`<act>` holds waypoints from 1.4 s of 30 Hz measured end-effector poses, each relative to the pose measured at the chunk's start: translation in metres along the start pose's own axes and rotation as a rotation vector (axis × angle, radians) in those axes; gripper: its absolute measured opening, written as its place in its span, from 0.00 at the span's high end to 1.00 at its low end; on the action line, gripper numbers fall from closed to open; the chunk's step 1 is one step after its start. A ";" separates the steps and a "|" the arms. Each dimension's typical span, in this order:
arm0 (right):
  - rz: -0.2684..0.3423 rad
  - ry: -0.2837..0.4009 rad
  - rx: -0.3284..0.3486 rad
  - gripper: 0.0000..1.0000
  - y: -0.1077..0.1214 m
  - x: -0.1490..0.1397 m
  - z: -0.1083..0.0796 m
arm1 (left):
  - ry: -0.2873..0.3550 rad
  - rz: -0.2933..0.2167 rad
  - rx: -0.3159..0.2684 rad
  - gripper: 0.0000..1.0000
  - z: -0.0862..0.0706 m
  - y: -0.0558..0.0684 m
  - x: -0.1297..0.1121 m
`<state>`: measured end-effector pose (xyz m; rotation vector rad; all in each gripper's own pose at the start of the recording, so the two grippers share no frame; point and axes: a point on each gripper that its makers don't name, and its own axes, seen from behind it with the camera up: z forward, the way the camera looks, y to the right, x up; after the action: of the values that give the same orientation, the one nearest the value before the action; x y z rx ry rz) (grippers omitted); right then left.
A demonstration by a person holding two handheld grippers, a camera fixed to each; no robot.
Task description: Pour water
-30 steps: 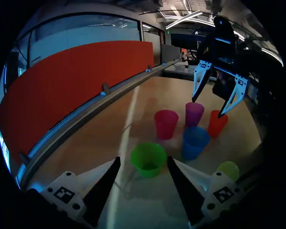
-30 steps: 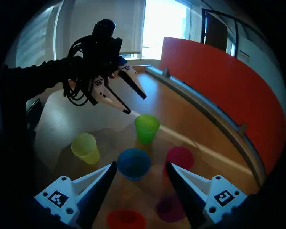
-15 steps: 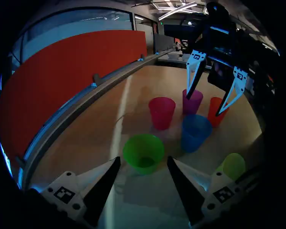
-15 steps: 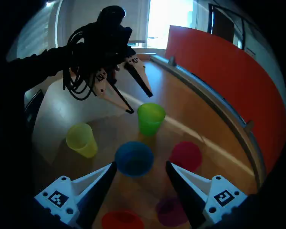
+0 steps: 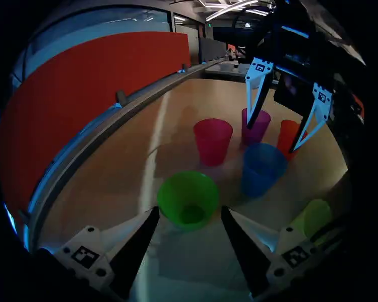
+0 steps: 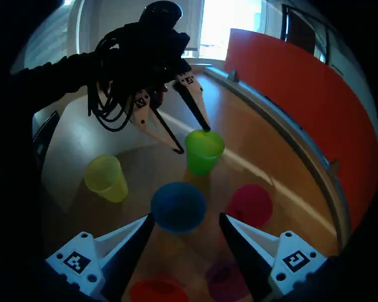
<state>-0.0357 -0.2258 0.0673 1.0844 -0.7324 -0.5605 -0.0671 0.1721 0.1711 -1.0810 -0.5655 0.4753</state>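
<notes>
The left gripper (image 5: 189, 211), fingers spread wide, is advancing on the translucent green plastic cup (image 5: 189, 199), which is now standing just ahead of its tips on the wooden table (image 5: 189, 105). The right gripper (image 6: 186, 216), likewise spread, is nearing the blue plastic cup (image 6: 178, 206). A grasp is probably coming next. The green cup is standing upright and ungripped; whether it is holding water cannot be told.

The green cup (image 5: 188, 200) and the blue cup (image 5: 261, 168) look like smooth translucent plastic; the worktop (image 5: 126, 176) is pale wood with a soft sheen.
</notes>
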 end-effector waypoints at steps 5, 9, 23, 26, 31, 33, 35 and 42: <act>-0.003 -0.003 0.002 0.01 0.001 0.000 0.003 | -0.002 0.004 -0.004 0.09 0.007 0.000 -0.001; -0.004 -0.012 0.005 0.01 0.001 -0.002 0.005 | 0.000 0.008 -0.008 0.09 0.014 0.001 -0.001; -0.005 -0.028 0.008 0.01 0.002 -0.005 0.005 | 0.023 0.007 0.003 0.09 0.029 -0.004 0.004; -0.003 -0.028 0.006 0.00 0.002 -0.004 0.004 | 0.023 0.006 0.008 0.09 0.030 -0.005 0.004; -0.004 -0.029 0.006 0.00 0.003 -0.003 0.002 | 0.024 -0.005 0.013 0.12 0.031 -0.006 0.004; -0.006 -0.033 0.006 0.00 0.003 -0.004 0.002 | 0.022 -0.009 0.011 0.13 0.032 -0.006 0.004; -0.009 -0.035 0.006 0.01 0.003 -0.004 0.002 | 0.023 -0.009 0.011 0.13 0.031 -0.006 0.004; -0.012 -0.045 0.004 0.00 0.003 -0.004 0.003 | 0.034 -0.012 0.023 0.14 0.030 -0.007 0.004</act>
<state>-0.0400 -0.2238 0.0700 1.0828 -0.7672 -0.5953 -0.0824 0.1925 0.1896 -1.0618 -0.5353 0.4512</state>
